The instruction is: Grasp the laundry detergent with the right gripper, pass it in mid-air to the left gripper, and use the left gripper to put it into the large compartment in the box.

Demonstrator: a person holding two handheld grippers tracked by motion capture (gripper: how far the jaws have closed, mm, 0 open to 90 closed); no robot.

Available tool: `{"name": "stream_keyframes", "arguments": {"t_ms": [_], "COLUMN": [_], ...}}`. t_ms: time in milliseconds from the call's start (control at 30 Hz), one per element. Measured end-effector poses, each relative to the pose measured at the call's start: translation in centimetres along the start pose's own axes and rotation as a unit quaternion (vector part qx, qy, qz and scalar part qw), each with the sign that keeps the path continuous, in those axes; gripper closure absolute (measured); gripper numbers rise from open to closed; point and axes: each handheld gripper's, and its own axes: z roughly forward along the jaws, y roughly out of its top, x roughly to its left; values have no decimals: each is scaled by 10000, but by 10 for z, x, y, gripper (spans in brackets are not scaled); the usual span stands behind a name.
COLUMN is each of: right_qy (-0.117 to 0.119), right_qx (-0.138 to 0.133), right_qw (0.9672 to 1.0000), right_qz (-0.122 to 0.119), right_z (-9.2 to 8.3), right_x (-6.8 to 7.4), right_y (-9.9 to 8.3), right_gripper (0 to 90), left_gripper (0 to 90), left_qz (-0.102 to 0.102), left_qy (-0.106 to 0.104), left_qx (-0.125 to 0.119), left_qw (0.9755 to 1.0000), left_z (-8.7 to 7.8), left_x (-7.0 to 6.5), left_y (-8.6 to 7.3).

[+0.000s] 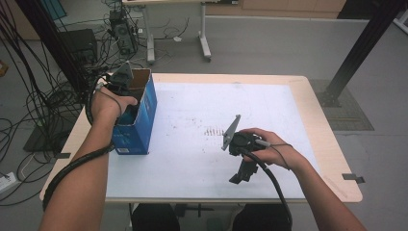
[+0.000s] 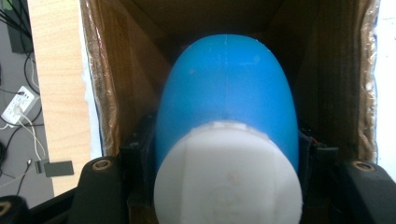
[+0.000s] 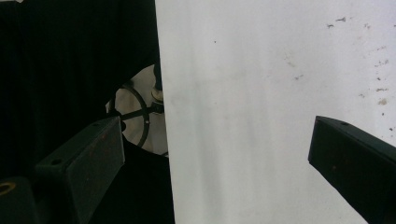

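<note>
Left gripper (image 2: 224,186) is clamped on a blue bottle (image 2: 226,93) with a white cap (image 2: 228,175), held down inside the open cardboard box (image 1: 137,120) at the table's (image 1: 288,84) left edge. Bottle body is between the box walls; whether it touches the bottom I can't tell. Step looks like either placing the bottle in or lifting it out, unclear which. Right gripper (image 3: 215,158) rests over the white mat (image 3: 280,93), jaws apart, empty. Next move needs a straight vertical path clear of the box walls.
</note>
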Motion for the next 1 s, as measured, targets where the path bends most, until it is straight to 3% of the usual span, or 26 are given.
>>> {"name": "stream_keyframes", "arguments": {"t_ms": [1000], "right_qy": [9], "right_qx": [-11], "right_qw": [10000], "right_qz": [18], "right_z": [0], "right_x": [0], "right_y": [0], "right_gripper": [35], "left_gripper": [377], "left_qz": [-105], "left_qy": [-23], "left_qx": [0], "left_qw": [9999], "left_z": [0], "left_x": [2], "left_y": [-2]}}
